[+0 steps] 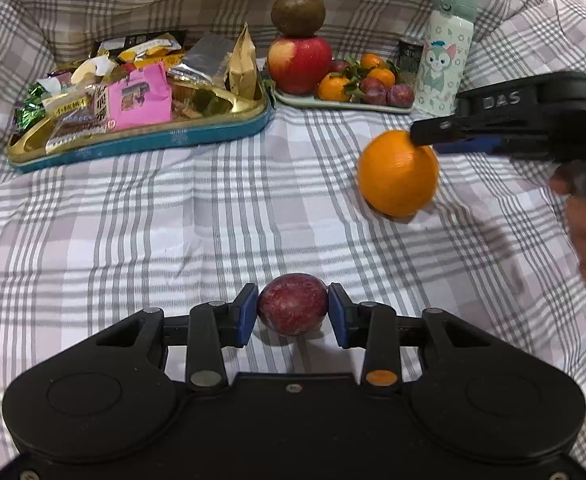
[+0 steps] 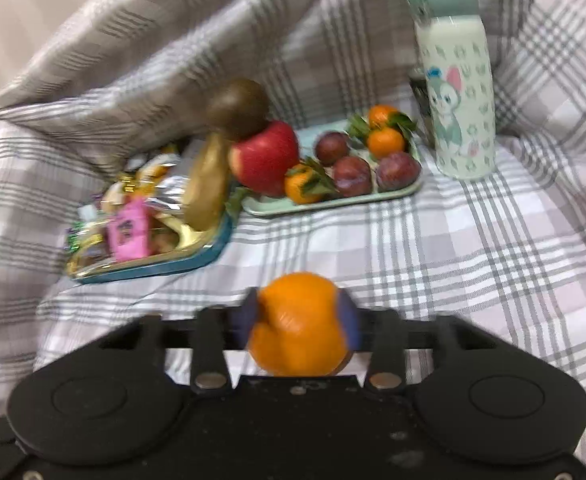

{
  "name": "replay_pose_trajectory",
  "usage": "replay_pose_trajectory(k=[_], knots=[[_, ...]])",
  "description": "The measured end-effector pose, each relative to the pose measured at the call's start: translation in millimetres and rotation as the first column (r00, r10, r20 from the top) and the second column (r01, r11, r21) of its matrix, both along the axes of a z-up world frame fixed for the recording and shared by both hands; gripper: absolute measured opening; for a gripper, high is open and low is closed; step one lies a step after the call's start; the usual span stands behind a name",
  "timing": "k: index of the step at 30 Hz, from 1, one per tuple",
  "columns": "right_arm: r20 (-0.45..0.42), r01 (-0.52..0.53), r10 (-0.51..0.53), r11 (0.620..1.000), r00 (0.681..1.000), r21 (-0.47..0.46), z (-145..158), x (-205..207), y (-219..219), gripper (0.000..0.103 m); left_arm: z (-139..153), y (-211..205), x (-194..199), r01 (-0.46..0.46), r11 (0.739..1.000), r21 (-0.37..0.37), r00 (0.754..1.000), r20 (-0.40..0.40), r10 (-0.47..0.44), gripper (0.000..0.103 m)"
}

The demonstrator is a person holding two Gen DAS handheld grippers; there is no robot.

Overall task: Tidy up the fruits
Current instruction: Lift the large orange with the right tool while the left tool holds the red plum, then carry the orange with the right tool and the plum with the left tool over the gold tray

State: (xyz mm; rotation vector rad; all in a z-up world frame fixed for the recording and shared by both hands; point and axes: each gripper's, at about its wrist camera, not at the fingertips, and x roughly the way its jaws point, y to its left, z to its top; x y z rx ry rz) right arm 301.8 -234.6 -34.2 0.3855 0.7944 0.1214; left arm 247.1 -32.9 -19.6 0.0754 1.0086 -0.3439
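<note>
Blue-padded left claw (image 1: pixel 293 312), held low and level over the checked cloth (image 1: pixel 173 216), grips a plum (image 1: pixel 293 309), while the right claw (image 2: pixel 299 320), raised off the cloth, clamps an orange (image 2: pixel 299 324).

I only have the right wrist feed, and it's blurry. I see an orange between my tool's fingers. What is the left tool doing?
Observer: The left tool has its pads on both sides of a dark red plum, low over the checked cloth.
Operator: Is my orange off the cloth?
Observer: In the left wrist view the orange is gripped by the right tool; whether it is lifted clear, I cannot tell.
Operator: What tops the apple on the fruit tray?
Observer: A brown-green round fruit sits on the red apple.
</note>
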Motion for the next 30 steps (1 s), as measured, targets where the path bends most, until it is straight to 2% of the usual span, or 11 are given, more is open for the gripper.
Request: replay_pose_trajectory(k=[2, 4, 6, 11, 16, 23, 27, 30], knots=[[0.005, -0.016, 0.016, 0.996, 1.000, -0.088, 9, -6, 9, 0.027, -3, -1, -4, -0.008, 1.000, 0.011, 1.000, -0.015, 0.008, 0.046], [-0.008, -0.041, 0.040, 0.988, 0.999, -0.151, 8, -7, 17, 0.034, -6, -1, -8, -0.019, 1.000, 0.009, 0.999, -0.032, 0.019, 0.046], [-0.022, -0.020, 0.018, 0.993, 1.000, -0.120, 5, -9, 14, 0.044, -6, 0, -12, -0.023, 1.000, 0.002, 0.999, -0.036, 0.023, 0.046], [-0.027, 0.036, -0.036, 0.999, 0.999, -0.012, -6, -4, 4, 0.055, -3, 2, -18, -0.024, 1.000, 0.009, 0.999, -0.023, 0.024, 0.046], [-0.041, 0.015, -0.012, 0.998, 0.999, 0.057, -13, 8, 11, 0.057, -2, 6, -16, -0.039, 0.999, -0.005, 0.999, -0.022, 0.039, 0.046], [-0.050, -0.043, 0.045, 0.998, 0.998, 0.052, -18, 23, 39, 0.061, -4, 8, -15, -0.044, 0.999, -0.008, 0.999, -0.020, 0.044, 0.046], [-0.060, -0.073, 0.074, 0.997, 0.995, 0.016, -22, 29, 56, 0.068, -3, 11, -15, -0.055, 0.998, -0.011, 0.998, -0.022, 0.055, 0.046], [-0.068, -0.084, 0.083, 0.996, 0.994, -0.023, -24, 30, 65, 0.069, -2, 12, -15, -0.060, 0.998, -0.013, 0.998, -0.021, 0.060, 0.046]])
